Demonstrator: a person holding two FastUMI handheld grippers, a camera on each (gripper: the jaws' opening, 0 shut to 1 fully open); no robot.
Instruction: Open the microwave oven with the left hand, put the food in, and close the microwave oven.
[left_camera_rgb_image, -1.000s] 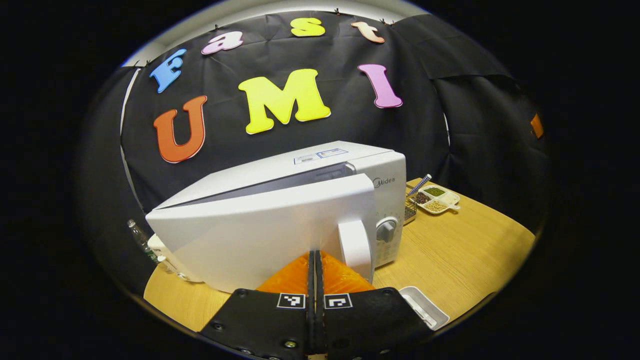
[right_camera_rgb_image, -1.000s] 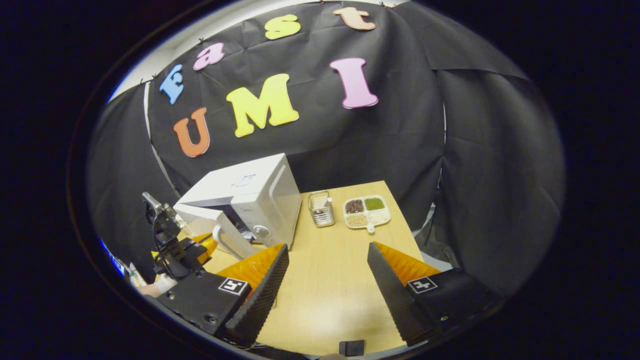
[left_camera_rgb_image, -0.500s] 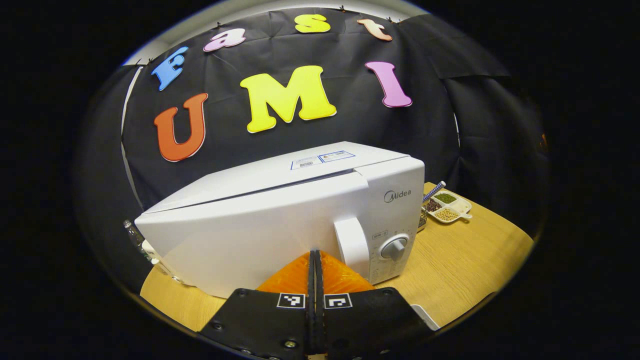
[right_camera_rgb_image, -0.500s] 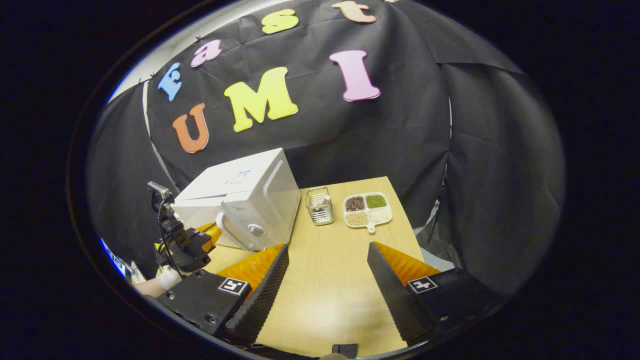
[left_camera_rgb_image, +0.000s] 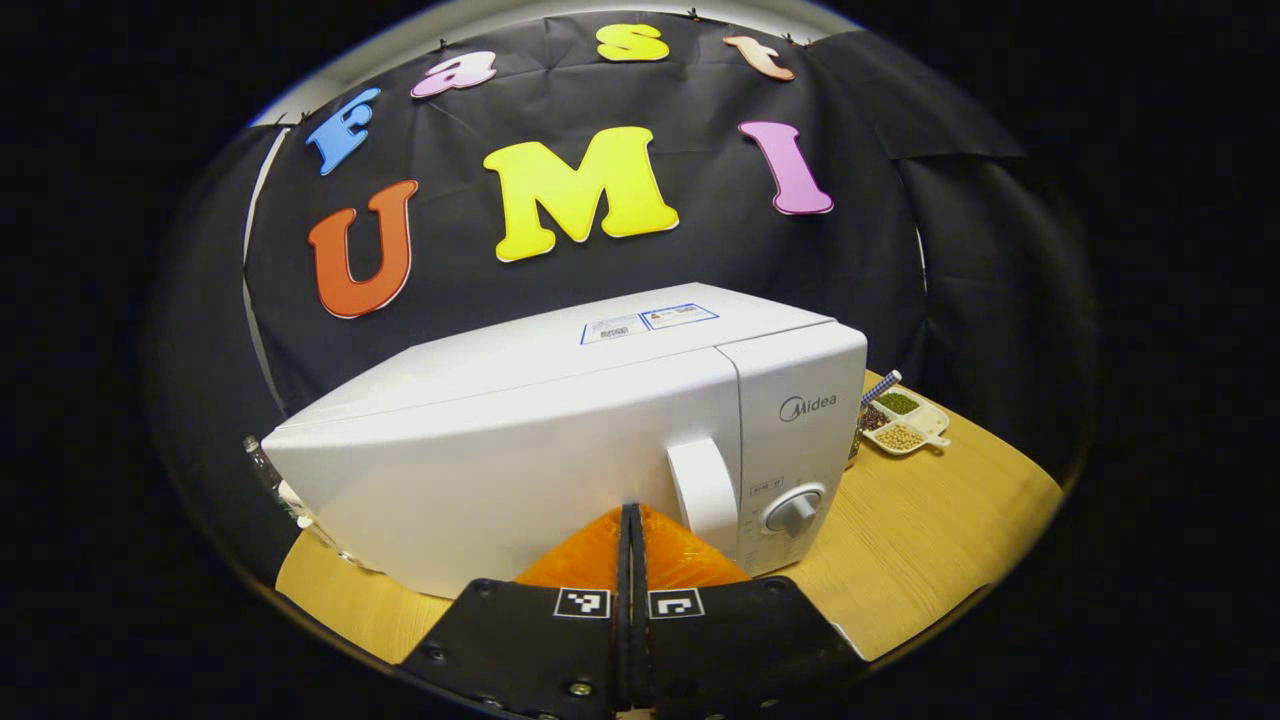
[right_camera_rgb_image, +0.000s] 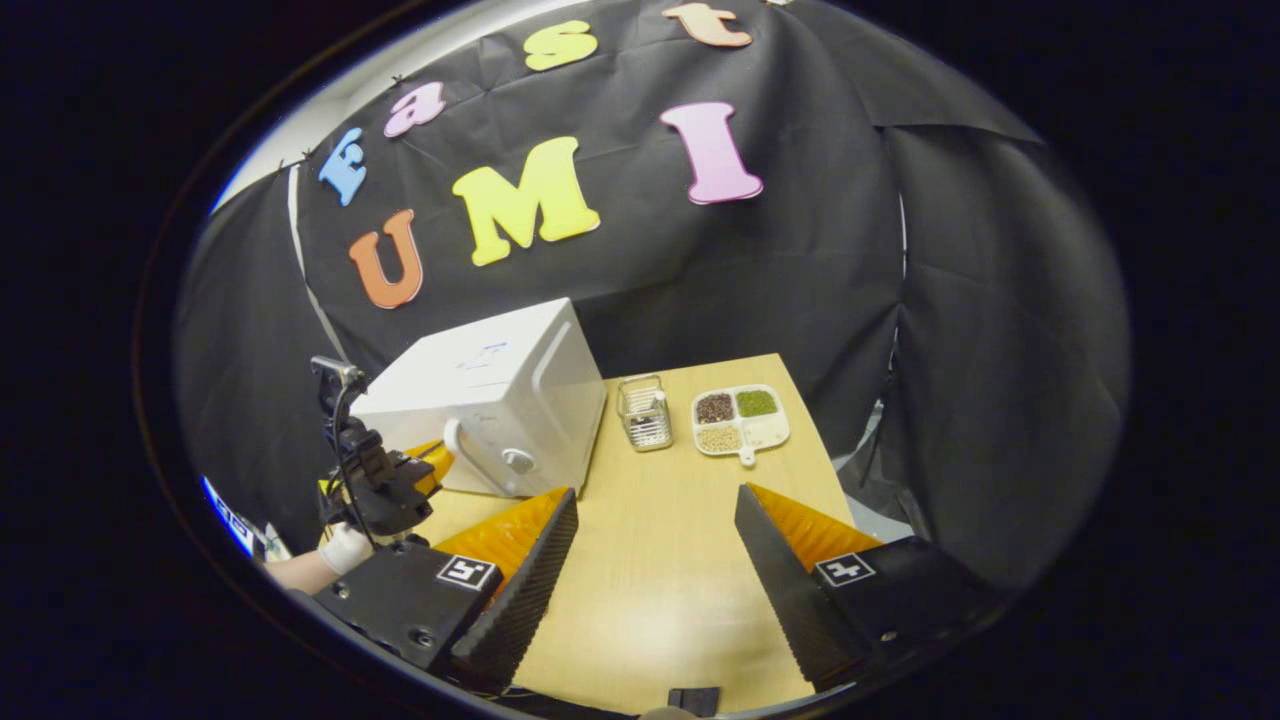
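The white microwave (left_camera_rgb_image: 560, 430) stands on the wooden table (left_camera_rgb_image: 920, 520) with its door flush against the body. The door handle (left_camera_rgb_image: 702, 490) and a round knob (left_camera_rgb_image: 793, 510) sit at its right side. My left gripper (left_camera_rgb_image: 630, 512) is shut with nothing between its fingers, and its tips rest against the door just left of the handle. In the right gripper view the microwave (right_camera_rgb_image: 500, 395) is at the left, with the left gripper (right_camera_rgb_image: 430, 462) at its door, held by a gloved hand (right_camera_rgb_image: 345, 548). My right gripper (right_camera_rgb_image: 656, 494) hangs open over the table, holding nothing.
A small wire basket (right_camera_rgb_image: 643, 412) and a white sectioned tray of beans (right_camera_rgb_image: 740, 420) stand behind the microwave's right side, near the table's far edge. The bean tray (left_camera_rgb_image: 905, 420) also shows at the right of the left gripper view. The black cloth wall closes off the back.
The microwave door swung from partly open to fully closed, with my shut left gripper following it forward. The right gripper stayed open and nearly still.
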